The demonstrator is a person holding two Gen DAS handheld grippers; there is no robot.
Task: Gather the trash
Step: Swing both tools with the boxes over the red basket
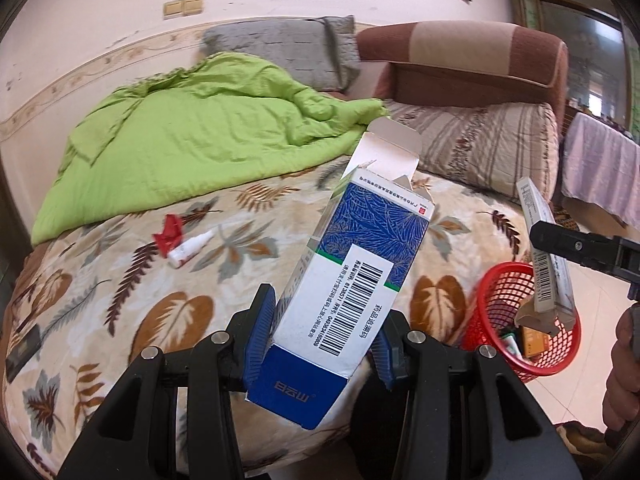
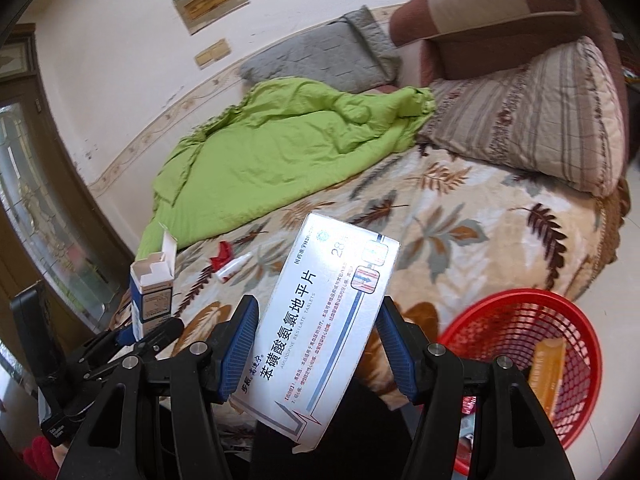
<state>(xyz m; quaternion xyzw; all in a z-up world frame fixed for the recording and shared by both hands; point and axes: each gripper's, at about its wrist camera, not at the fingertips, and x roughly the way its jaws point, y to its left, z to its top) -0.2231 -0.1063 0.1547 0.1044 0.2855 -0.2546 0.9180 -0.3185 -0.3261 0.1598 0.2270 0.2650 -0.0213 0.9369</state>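
Green bedding, a rumpled quilt [image 1: 192, 128], lies across the far left part of the bed, with a grey pillow [image 1: 288, 50] behind it against the wall. In front of the quilt, on the leaf-patterned blanket [image 1: 120, 280], sit two pieces of litter just beside each other: a small red wrapper [image 1: 170, 234] and a small white bottle [image 1: 192, 248] lying on its side.

Nearer the middle of the left wrist view, the left gripper [image 1: 324, 340] pinches a blue and white carton [image 1: 344, 280] between its blue pads [image 1: 260, 336]. The carton stands tilted, its top flap open, a barcode label facing the camera. It hangs in the air above the blanket.

Further right stands a red mesh basket [image 1: 508, 288] on the pale floor, close against the bed's edge, with a few items already inside; an orange packet [image 2: 548, 376] shows in the right wrist view. Above the basket's rim, the right gripper [image 2: 316, 340] clamps a white tablet box [image 2: 320, 320] printed with dark lettering, its blue pads pressing the box's two long sides. In the left wrist view this box appears edge-on over the basket. A hand [image 1: 624, 368] shows at the far right edge of that view.

Behind all this, a striped cushion [image 1: 480, 140] and a brown bolster [image 1: 460, 60] rest at the head of the bed.
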